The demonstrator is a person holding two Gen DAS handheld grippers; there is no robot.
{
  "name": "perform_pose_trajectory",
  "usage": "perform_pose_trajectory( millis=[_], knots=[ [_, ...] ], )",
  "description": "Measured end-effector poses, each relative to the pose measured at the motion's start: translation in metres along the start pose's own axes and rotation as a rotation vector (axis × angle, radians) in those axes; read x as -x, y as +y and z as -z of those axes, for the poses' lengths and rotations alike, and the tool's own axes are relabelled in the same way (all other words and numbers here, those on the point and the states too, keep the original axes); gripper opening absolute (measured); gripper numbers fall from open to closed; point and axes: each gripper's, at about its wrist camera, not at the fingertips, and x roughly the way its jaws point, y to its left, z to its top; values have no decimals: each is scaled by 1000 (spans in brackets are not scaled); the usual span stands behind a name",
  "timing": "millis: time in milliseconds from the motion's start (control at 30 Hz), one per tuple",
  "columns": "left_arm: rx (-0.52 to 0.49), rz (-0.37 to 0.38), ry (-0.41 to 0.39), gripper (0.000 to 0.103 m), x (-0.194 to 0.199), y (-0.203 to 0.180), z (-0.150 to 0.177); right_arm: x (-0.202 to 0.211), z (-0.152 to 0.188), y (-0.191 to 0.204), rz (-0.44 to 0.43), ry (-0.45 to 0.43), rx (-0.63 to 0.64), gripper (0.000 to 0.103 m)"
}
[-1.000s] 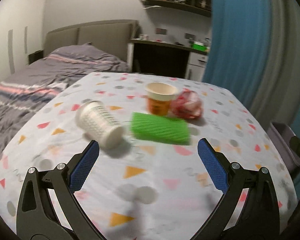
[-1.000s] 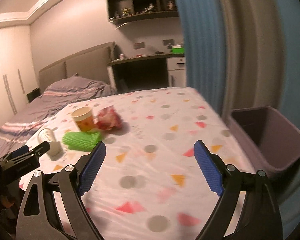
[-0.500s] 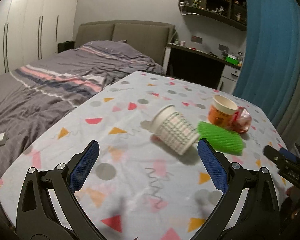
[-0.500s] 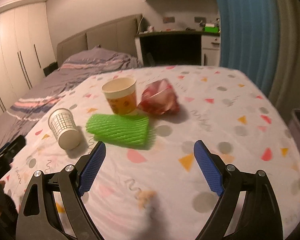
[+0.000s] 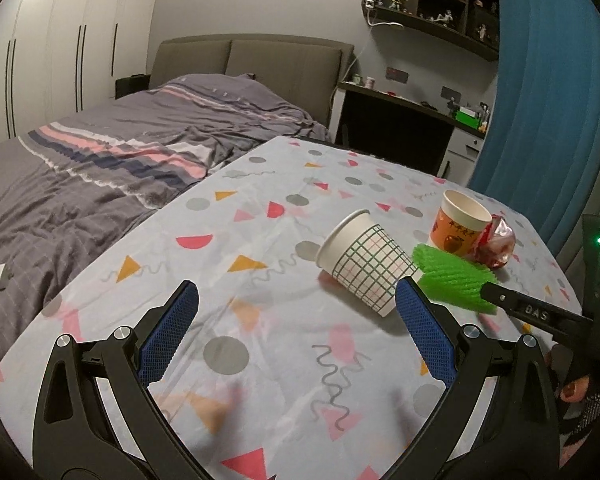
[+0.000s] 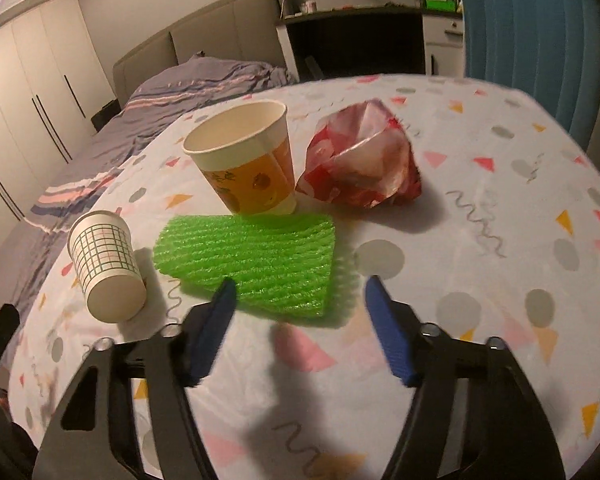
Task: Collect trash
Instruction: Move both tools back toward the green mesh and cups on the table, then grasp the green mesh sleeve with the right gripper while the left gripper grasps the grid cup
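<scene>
Trash lies on a patterned tablecloth (image 6: 480,264). A green foam net (image 6: 252,256) lies flat, also in the left wrist view (image 5: 452,276). A white checked paper cup (image 6: 106,264) lies on its side left of it (image 5: 366,262). An orange paper cup (image 6: 248,160) stands upright behind the net (image 5: 460,224). A crumpled red wrapper (image 6: 360,160) sits to its right (image 5: 496,246). My right gripper (image 6: 298,292) is open, its tips at the net's near edge. My left gripper (image 5: 296,304) is open and empty, its right finger just before the checked cup.
A bed (image 5: 120,160) with grey striped bedding borders the table on the left. A dark desk (image 6: 360,44) and blue curtain (image 6: 532,20) stand behind. The right gripper's body (image 5: 540,316) shows at the left wrist view's right edge.
My right gripper has moved in toward the green net and narrowed its opening. My left gripper has swung left and closer to the checked cup.
</scene>
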Motion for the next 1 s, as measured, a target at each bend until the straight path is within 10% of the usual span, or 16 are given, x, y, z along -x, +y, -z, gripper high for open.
perform_pose_trajectory(
  millis=[333, 1000],
  knots=[
    [-6, 18, 16, 97, -4, -7, -2, 5, 11, 5, -97, 28, 34, 9],
    [102, 31, 136, 97, -63, -47, -22, 97, 44, -27, -88, -155, 44, 5]
  ],
)
